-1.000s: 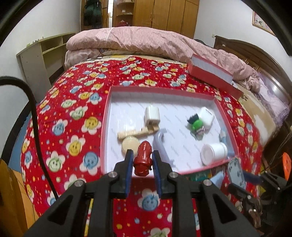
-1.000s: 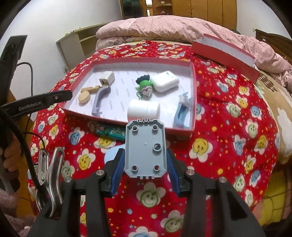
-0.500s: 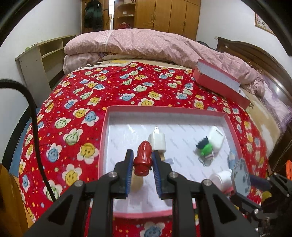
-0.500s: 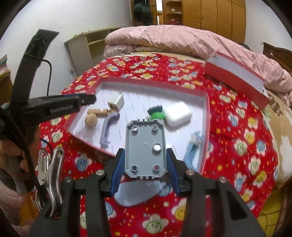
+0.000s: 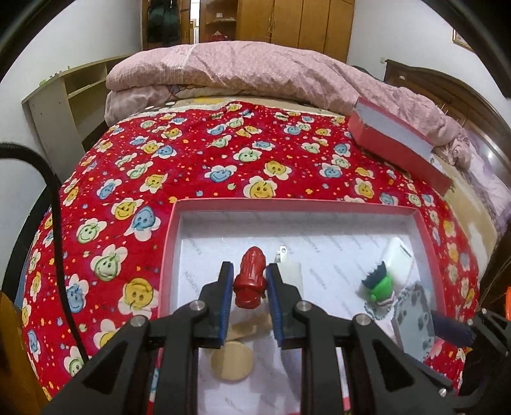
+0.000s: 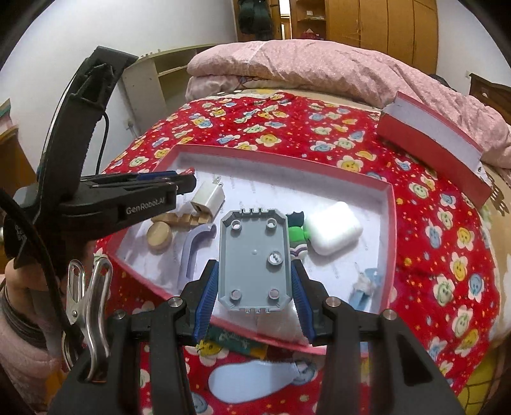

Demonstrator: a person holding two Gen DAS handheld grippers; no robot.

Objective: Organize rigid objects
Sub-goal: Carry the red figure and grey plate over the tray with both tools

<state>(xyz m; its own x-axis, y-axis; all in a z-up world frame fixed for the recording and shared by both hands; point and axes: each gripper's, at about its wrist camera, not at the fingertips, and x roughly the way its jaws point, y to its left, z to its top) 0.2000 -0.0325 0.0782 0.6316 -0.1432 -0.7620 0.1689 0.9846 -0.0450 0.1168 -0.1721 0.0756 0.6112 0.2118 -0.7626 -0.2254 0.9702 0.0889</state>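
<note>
Above the red tray [image 6: 391, 204], 2 items are held for deposit: a red hydrant figure [image 5: 250, 276] pinched by the left gripper [image 5: 248, 287], a grey plate [image 6: 254, 260] clamped by the right gripper [image 6: 254, 287].

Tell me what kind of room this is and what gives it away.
A bedroom, most likely: the work happens on a bed under a red flower-print blanket, with a folded pink quilt at the far end and wooden wardrobes against the back wall.
</note>
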